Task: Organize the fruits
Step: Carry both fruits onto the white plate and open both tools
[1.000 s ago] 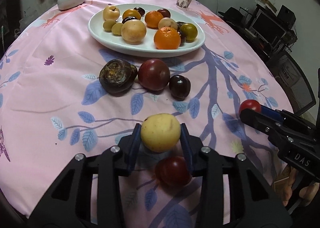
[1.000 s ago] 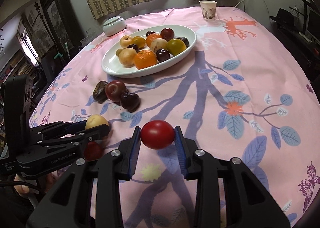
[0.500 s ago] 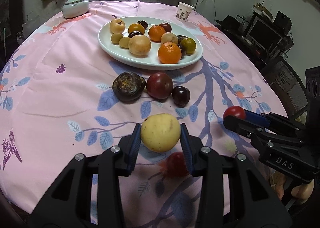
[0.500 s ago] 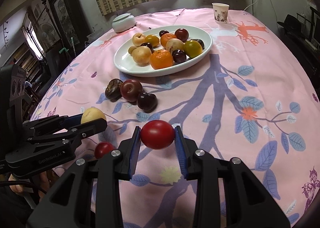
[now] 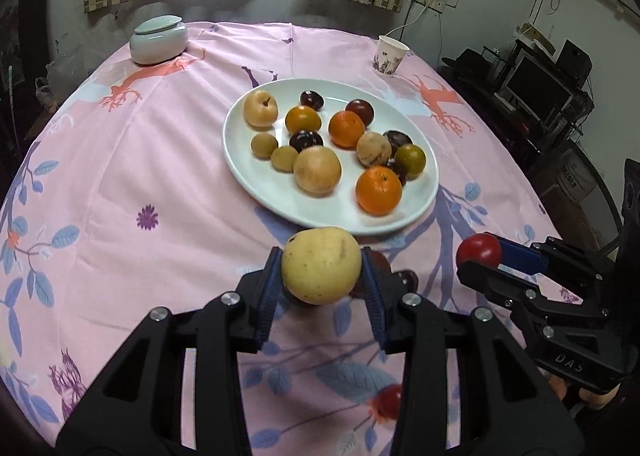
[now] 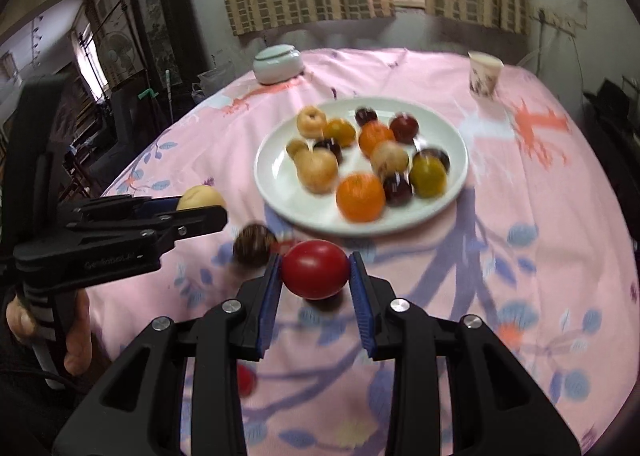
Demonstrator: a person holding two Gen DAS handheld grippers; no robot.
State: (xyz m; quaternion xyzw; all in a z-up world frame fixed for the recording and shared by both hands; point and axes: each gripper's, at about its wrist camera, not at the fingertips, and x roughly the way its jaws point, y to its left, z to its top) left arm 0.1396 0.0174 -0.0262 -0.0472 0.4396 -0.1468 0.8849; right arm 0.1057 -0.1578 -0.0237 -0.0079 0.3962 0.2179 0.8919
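Observation:
My left gripper is shut on a pale yellow fruit and holds it above the cloth, just short of the near rim of the white plate. My right gripper is shut on a red tomato; it also shows in the left wrist view, to the right. The plate holds several oranges, plums and pale fruits. A dark brown fruit lies on the cloth left of the tomato. A small red fruit lies on the cloth near the table's front edge.
A pale green lidded jar stands at the far left of the round table and a paper cup at the far right. Dark fruits lie partly hidden behind my left fingers. A desk with monitors stands off to the right.
Both grippers have risen and moved forward toward the plate with their fruits still held. The loose fruits on the cloth now sit lower in view, partly hidden behind the fingers.

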